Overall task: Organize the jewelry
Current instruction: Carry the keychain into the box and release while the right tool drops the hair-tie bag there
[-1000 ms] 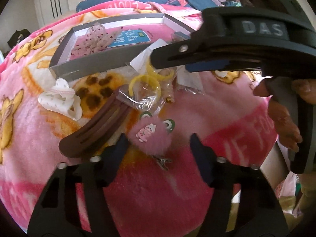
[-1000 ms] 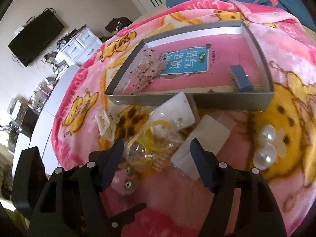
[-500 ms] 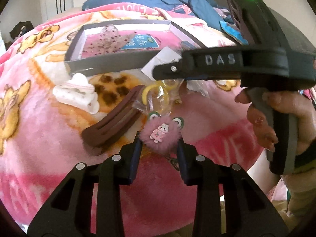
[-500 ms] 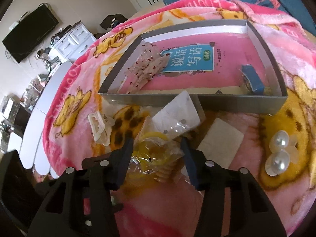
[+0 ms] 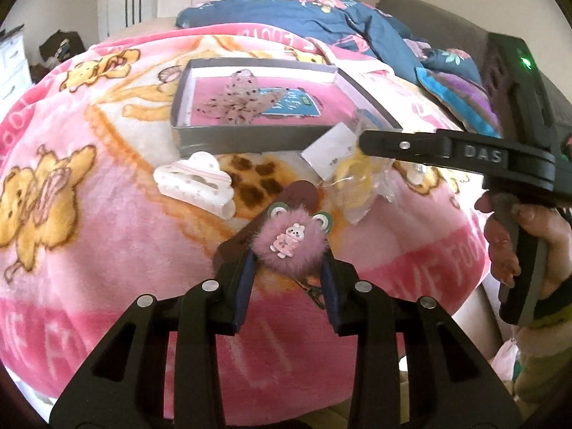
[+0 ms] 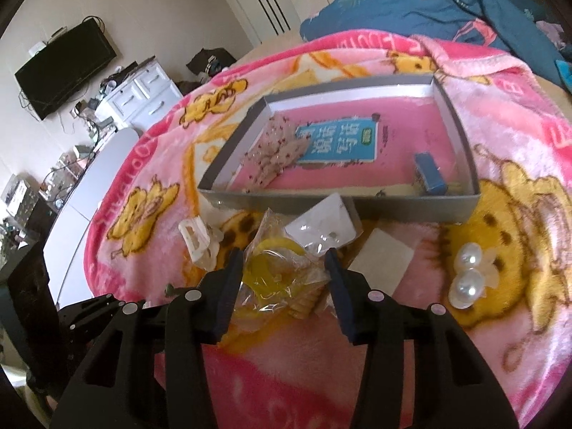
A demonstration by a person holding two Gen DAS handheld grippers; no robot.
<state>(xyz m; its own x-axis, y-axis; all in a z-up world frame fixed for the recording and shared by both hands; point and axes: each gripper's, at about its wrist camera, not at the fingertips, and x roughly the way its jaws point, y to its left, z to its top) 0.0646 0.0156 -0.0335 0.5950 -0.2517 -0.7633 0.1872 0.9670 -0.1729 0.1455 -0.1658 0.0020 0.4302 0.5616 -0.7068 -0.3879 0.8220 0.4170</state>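
My left gripper (image 5: 287,268) is shut on a fuzzy pink hair clip (image 5: 291,241) with green frog eyes and holds it lifted above the pink blanket. My right gripper (image 6: 284,268) is shut on a clear plastic bag (image 6: 282,279) with yellow rings in it; the gripper also shows in the left wrist view (image 5: 371,139). The grey tray (image 6: 343,203) lies just beyond, holding a sheer spotted bow (image 6: 275,150) and a small blue box (image 6: 430,173). It also shows in the left wrist view (image 5: 246,139).
On the blanket lie a white claw clip (image 5: 195,184), a brown hair clip (image 5: 286,196), a white earring card (image 6: 323,225), a white pad (image 6: 380,264) and a pearl clip (image 6: 468,275). A blue quilt (image 5: 321,14) lies behind the tray.
My left gripper closed on the fuzzy pink clip and lifted it. My right gripper closed on the plastic bag of yellow rings and raised it a little.
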